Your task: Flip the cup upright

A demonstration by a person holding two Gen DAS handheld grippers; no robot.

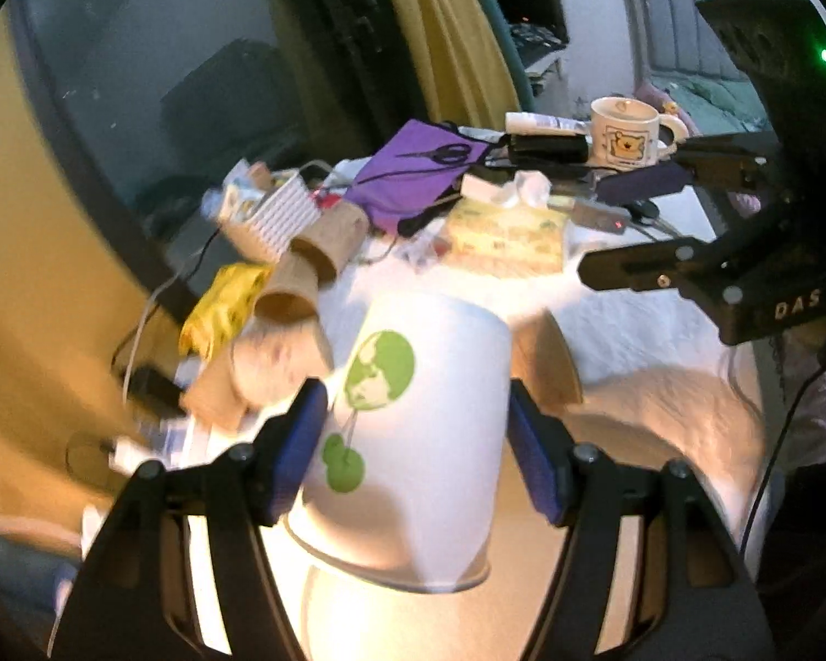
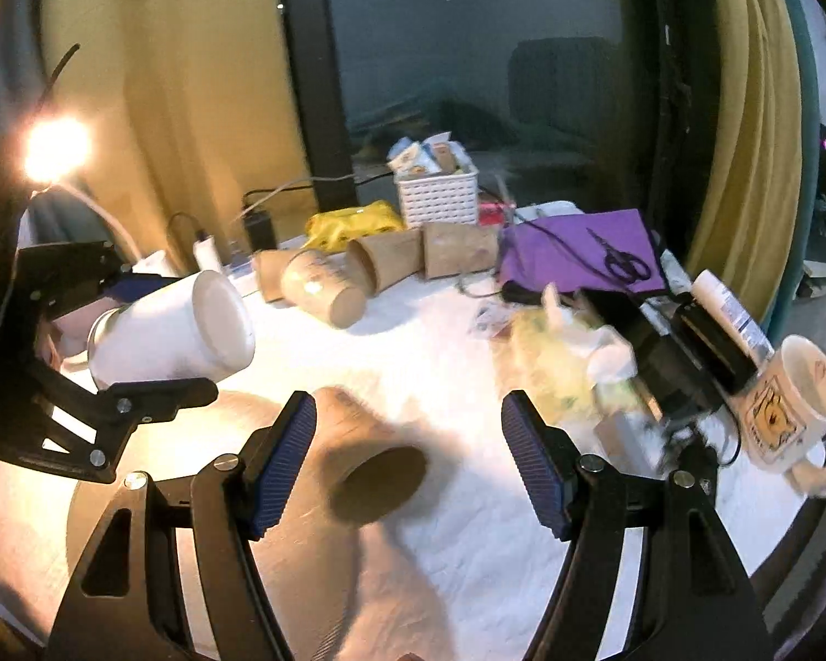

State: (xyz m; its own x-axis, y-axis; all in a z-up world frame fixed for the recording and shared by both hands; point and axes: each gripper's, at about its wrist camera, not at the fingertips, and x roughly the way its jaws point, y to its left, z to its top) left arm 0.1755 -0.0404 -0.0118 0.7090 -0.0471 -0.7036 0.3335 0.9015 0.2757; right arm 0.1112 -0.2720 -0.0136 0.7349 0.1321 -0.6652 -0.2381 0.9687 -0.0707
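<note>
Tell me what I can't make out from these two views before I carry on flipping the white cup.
- White cup, left wrist view: its inside is hidden by its own wall.
- Same cup, right wrist view: the left gripper covers part of its far side, and lamp glare washes out its surface.
- Brown cup between the right gripper fingers: motion-blurred, so contact with the pads is unclear.
- Mug: its print is too distorted to read.

The only letters that can be read are "DAS", in pale letters on the black body of the right gripper [image 1: 633, 223], seen from the left wrist camera. The mug [image 1: 625, 132] has a yellow bear picture in a square, but the words under it are too small to read. The white tube [image 2: 729, 311] has tiny print that is too blurry.
</note>
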